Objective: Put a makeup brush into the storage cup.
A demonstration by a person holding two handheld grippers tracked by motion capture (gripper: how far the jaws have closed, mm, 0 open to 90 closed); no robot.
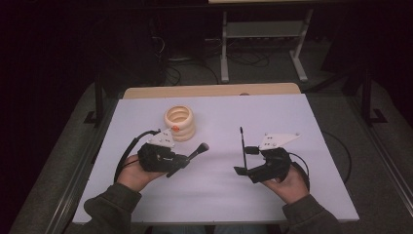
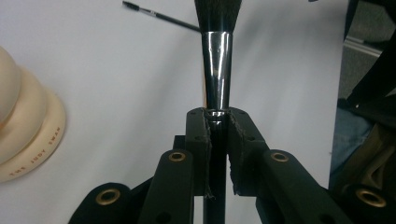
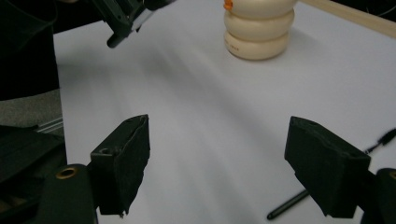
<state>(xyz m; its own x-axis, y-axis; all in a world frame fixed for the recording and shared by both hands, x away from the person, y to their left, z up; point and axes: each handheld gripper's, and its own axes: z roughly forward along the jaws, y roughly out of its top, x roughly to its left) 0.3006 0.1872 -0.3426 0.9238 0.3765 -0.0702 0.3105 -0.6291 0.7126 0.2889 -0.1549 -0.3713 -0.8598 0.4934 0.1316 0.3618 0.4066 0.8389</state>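
Observation:
My left gripper is shut on the handle of a makeup brush. In the left gripper view its silver ferrule and black bristles rise from between the closed jaws. A cream ringed holder stands just behind that hand. My right gripper is open, its black pads wide apart with nothing between them. A thin black brush lies on the white table next to the right gripper. In the right gripper view the thin brush is partly hidden behind the right-hand pad.
A wooden strip runs along the table's far edge. Beyond it a metal stand and cables sit on the dark floor. Grey padded edges flank the table on both sides. Bare white surface lies between the two hands.

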